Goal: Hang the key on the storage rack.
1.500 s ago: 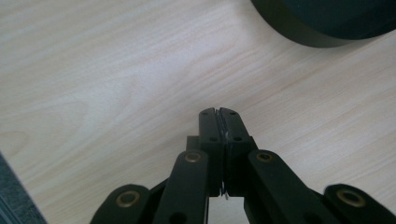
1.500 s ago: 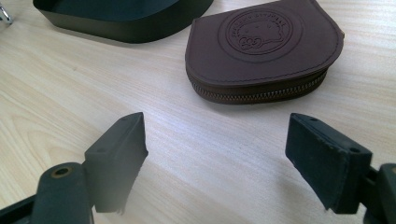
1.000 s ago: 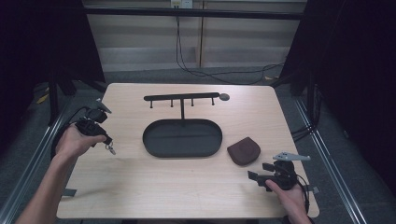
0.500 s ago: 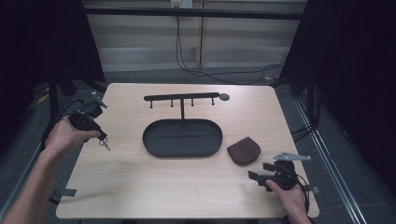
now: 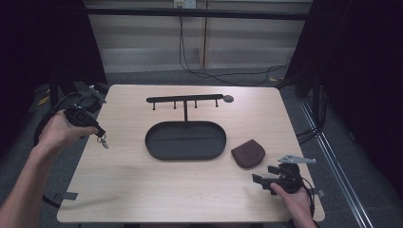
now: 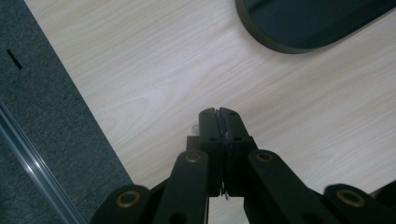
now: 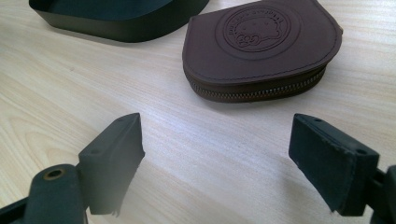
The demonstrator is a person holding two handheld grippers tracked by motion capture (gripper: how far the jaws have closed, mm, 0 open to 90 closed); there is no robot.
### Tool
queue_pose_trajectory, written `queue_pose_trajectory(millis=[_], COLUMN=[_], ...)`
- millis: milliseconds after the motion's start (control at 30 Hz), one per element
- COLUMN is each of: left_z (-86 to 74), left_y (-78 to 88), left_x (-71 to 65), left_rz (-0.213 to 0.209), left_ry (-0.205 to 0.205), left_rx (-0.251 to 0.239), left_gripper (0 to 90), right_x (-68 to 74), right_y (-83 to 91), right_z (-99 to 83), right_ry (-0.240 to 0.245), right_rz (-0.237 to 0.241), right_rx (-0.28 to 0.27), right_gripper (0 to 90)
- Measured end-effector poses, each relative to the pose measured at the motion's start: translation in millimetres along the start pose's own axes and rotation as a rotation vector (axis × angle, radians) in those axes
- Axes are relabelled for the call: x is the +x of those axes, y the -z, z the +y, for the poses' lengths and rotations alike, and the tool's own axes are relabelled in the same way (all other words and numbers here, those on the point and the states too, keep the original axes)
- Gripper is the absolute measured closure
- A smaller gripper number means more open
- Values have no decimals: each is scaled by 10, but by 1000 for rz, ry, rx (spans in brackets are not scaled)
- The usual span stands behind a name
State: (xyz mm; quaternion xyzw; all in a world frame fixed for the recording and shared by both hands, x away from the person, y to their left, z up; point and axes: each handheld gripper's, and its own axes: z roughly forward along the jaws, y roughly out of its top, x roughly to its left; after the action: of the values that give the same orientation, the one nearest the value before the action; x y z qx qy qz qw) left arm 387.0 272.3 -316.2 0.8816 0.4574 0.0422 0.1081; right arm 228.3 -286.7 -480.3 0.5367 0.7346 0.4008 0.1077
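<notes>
The right gripper [image 7: 215, 163] rested low on the table [image 5: 142, 190], jaws spread wide with nothing between them. Just beyond lay a zipped brown pouch [image 7: 261, 51], contents hidden. The left gripper [image 5: 95, 130] was held above the table's left edge, jaws pressed together on a small key [image 5: 103, 141] dangling beneath. The black oval tray [image 5: 185, 141] at centre held nothing. A hook rack [image 5: 185, 99] stood behind it.
</notes>
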Motion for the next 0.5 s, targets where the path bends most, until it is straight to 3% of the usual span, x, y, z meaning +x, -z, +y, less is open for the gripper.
queue_pose_trajectory(millis=[500], left_z=[151], left_y=[123], left_x=[-170], left_rz=[-34], left_ry=[-62], left_rx=[14], left_gripper=[894], right_x=[6], right_y=[3], right_z=[-1], right_ry=[4], right_rz=[5], right_rx=[1], right_gripper=[173])
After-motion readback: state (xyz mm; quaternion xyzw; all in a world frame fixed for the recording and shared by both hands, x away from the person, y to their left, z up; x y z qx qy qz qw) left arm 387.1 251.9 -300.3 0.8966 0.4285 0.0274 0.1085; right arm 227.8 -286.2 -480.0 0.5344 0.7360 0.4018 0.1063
